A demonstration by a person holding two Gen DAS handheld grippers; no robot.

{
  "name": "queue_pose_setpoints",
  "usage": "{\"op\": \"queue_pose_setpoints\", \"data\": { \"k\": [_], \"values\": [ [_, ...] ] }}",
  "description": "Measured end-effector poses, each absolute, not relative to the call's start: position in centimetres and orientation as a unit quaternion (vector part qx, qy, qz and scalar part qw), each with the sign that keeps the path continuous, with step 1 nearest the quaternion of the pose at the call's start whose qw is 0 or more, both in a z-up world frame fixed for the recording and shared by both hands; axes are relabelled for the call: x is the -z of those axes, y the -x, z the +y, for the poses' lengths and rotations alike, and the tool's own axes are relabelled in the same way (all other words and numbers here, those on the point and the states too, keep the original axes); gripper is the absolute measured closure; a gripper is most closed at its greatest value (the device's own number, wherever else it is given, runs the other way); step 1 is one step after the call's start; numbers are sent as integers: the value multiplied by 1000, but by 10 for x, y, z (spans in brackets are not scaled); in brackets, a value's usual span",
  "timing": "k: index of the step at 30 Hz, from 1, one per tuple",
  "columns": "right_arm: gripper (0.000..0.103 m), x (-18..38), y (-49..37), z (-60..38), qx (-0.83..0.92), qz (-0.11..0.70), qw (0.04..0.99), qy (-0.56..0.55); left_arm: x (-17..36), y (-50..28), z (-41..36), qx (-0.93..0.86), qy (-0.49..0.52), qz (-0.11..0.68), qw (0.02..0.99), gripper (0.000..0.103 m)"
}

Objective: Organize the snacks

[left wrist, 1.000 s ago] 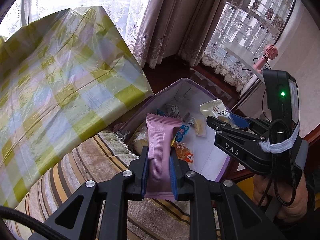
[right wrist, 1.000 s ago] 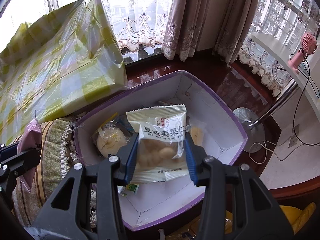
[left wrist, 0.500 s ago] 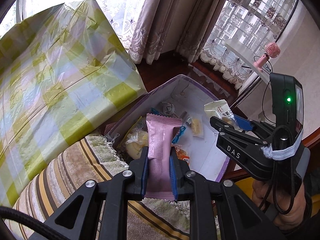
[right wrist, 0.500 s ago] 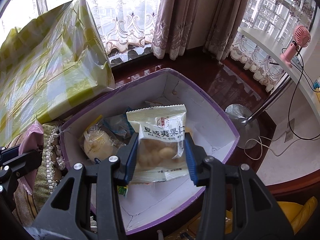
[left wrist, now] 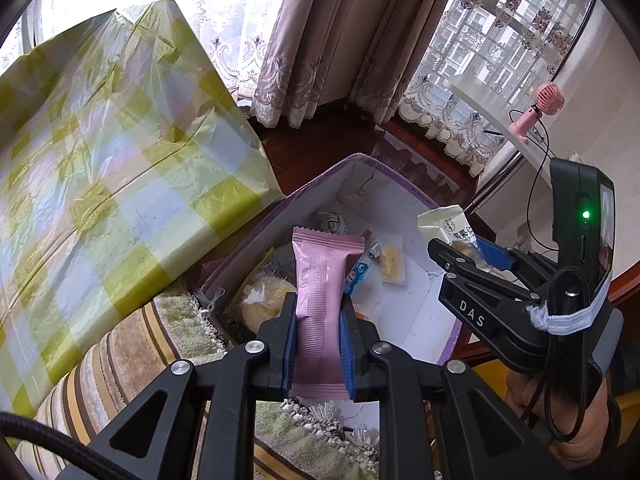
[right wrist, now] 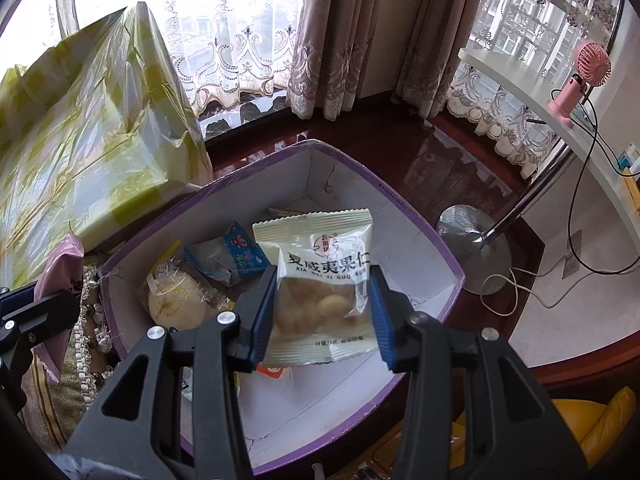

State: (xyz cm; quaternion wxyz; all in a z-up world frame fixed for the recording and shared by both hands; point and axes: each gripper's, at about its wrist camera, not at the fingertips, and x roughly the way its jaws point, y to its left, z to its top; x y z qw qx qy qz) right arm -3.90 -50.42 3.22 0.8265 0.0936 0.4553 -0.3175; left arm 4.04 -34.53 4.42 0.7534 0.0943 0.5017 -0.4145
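Left gripper (left wrist: 318, 336), clamping the pink bar (left wrist: 320, 300), and right gripper (right wrist: 322, 320), pinching the nut packet (right wrist: 320, 280), have drifted over the box (right wrist: 400, 208); drop looks imminent.

Left wrist view: looking steeply down along its own fingers from close above the near-left rim of the purple-edged box (left wrist: 404, 188), window curtains (left wrist: 320, 40) beyond. Right wrist view: same downward tilt, nearer and more squarely over the box (right wrist: 420, 224). Shared by both: box, checked bundle (left wrist: 100, 168), pink fan (right wrist: 588, 76).
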Motion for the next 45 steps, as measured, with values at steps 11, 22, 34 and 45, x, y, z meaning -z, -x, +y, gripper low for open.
{"op": "queue_pose_setpoints", "data": {
  "k": [11, 22, 34, 45],
  "values": [
    [56, -1, 34, -552, 344, 473, 802, -122, -14, -49, -415, 431, -127, 543, 709, 83],
    [34, 13, 36, -569, 346, 481, 790, -160, 3, -65, -425, 416, -88, 577, 697, 43],
    [27, -28, 56, -517, 351, 493, 782, -147, -31, -44, -321, 381, -17, 578, 722, 30],
    [24, -62, 81, -465, 367, 479, 787, -125, -44, -2, -271, 367, -13, 542, 756, 20]
  ]
}}
